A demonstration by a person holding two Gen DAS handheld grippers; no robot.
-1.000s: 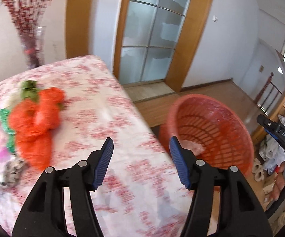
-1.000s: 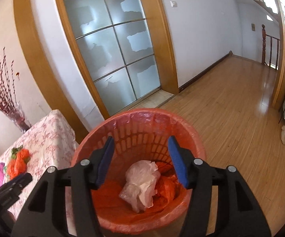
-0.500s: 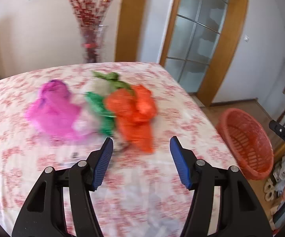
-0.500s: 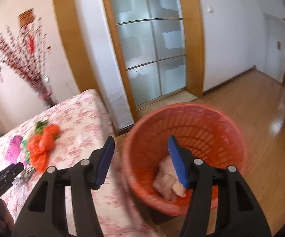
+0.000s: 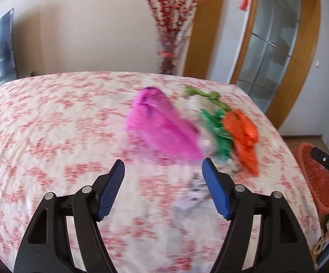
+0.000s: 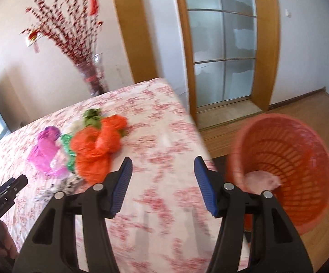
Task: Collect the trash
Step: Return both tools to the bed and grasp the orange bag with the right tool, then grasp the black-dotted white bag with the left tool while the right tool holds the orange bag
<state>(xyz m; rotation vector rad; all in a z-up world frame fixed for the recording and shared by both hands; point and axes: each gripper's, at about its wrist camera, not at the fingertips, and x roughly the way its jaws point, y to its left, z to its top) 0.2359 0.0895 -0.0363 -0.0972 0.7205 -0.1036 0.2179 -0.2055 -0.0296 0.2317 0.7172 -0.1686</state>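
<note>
A heap of crumpled plastic bags lies on the table with the red-flowered cloth (image 5: pixel 50 136): a pink bag (image 5: pixel 162 129), a green bag (image 5: pixel 219 132), an orange bag (image 5: pixel 244 134) and a grey-white scrap (image 5: pixel 194 195). My left gripper (image 5: pixel 163 182) is open and empty, just short of the pink bag. My right gripper (image 6: pixel 163 177) is open and empty over the table's right side, right of the orange bag (image 6: pixel 96 147). The orange basket (image 6: pixel 287 163) stands on the floor off the table's right edge, with a pale bag (image 6: pixel 262 179) inside.
A glass vase of red branches (image 5: pixel 171 54) stands behind the table's far edge. A glazed door in a wooden frame (image 6: pixel 223 45) is behind the basket. Wooden floor (image 6: pixel 301 104) lies to the right. The basket also shows in the left wrist view (image 5: pixel 317 179).
Both grippers have swung left, from the basket towards the bags on the table. The left gripper has come close to the pink bag. Both stay open.
</note>
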